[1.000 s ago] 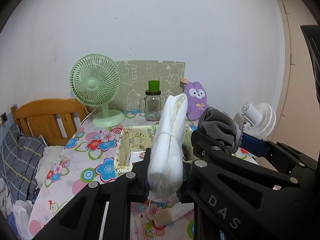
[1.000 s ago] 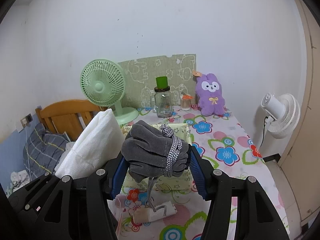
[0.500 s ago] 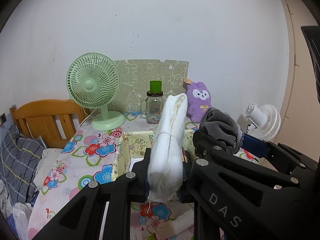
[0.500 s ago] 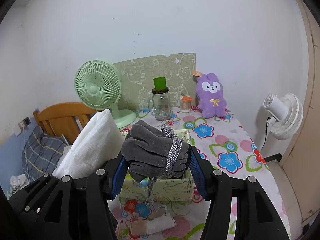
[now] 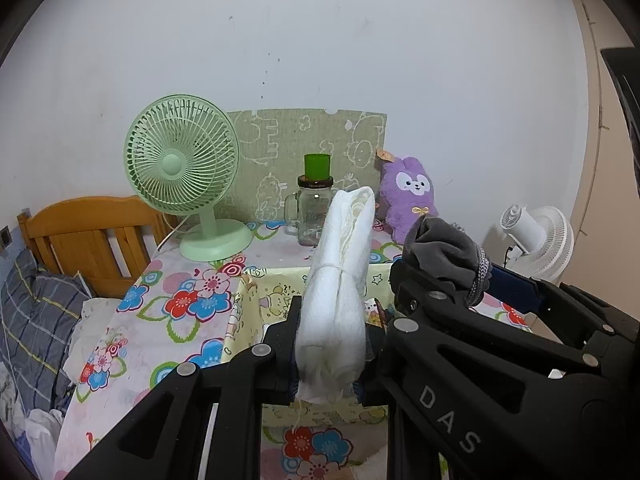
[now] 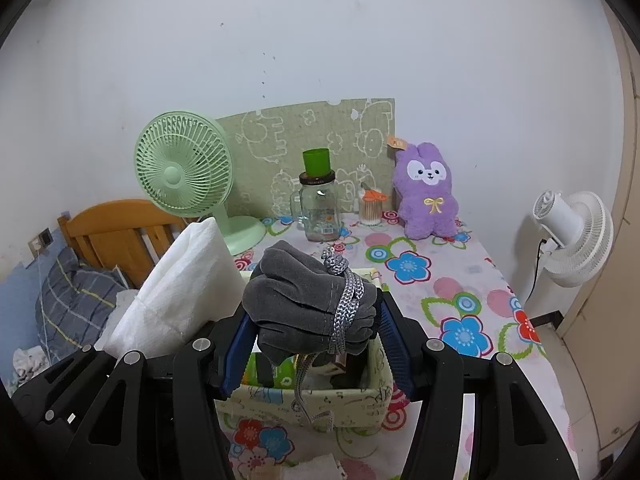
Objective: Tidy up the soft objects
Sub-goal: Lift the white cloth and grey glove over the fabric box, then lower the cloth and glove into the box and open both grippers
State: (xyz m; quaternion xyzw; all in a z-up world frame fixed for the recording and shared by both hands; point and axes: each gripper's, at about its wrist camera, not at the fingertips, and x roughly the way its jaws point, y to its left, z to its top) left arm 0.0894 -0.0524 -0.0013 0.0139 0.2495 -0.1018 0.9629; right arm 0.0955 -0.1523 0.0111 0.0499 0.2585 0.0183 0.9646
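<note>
Softness rules here: left gripper (image 5: 332,354) pinches the tied white cloth roll (image 5: 340,280) low down, right gripper (image 6: 316,344) clamps the corded grey bundle (image 6: 308,304), both above the fabric box (image 6: 360,404) near the table's front edge; light, squashy, secure mid-body.

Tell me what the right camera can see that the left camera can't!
Only the right wrist view shows the jar of cotton swabs beside the bunny, and the inside of the box with things already in it. Only the left wrist view shows the string tied round the white bundle in the left gripper. Both show the green fan, the glass jar, the white fan, the bed and the grey bundle in the right gripper.
</note>
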